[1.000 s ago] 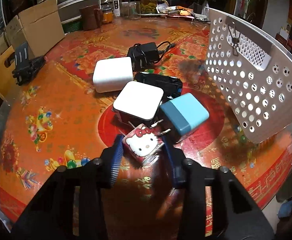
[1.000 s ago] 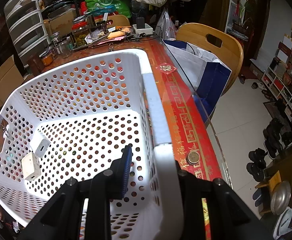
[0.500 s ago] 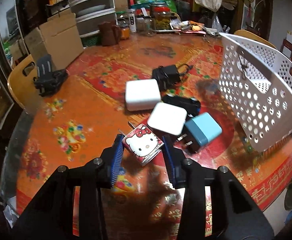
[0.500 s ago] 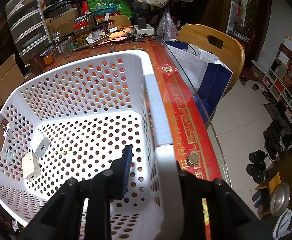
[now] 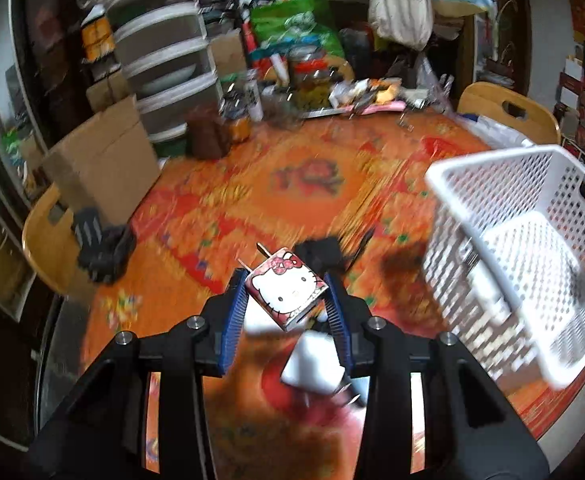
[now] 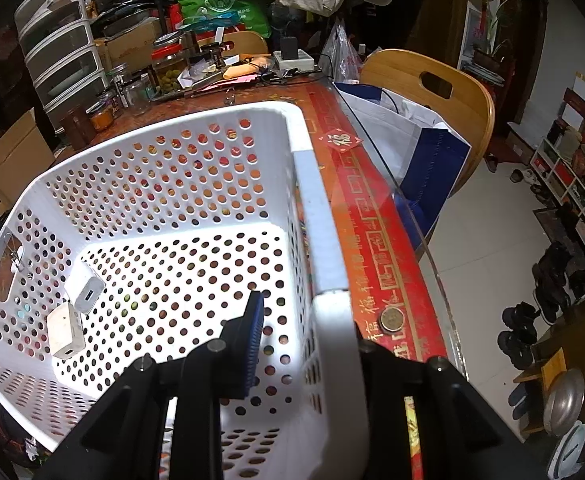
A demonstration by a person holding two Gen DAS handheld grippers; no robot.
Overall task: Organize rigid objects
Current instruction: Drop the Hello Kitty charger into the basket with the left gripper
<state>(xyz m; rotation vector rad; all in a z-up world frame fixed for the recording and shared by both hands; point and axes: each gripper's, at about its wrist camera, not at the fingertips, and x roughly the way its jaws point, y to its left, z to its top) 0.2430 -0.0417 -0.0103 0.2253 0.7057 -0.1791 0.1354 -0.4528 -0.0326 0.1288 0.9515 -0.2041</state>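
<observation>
Two chargers (image 6: 77,312) in basket (image 6: 316,216), right tool (image 6: 296,344) gripping rim.

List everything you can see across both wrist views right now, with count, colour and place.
Hello Kitty charger: 1, pink and white, held above the table between the left fingers.
White charger: 1, on the table below the left gripper.
Black adapter: 1, on the table beyond the held charger; blurred.
Basket: 1, white perforated, tilted at the table's right edge.
Chargers in basket: 2, white, lying by its far-left wall.
Coin: 1, brass, on the table's red border beside the basket.
Cardboard box: 1, brown, far left of the table.
Jars: several, at the table's back edge.
Wooden chair: 1, beyond the table's right side.
Left gripper: closed on the Hello Kitty charger.
Right gripper: clamped on the basket's rim.
</observation>
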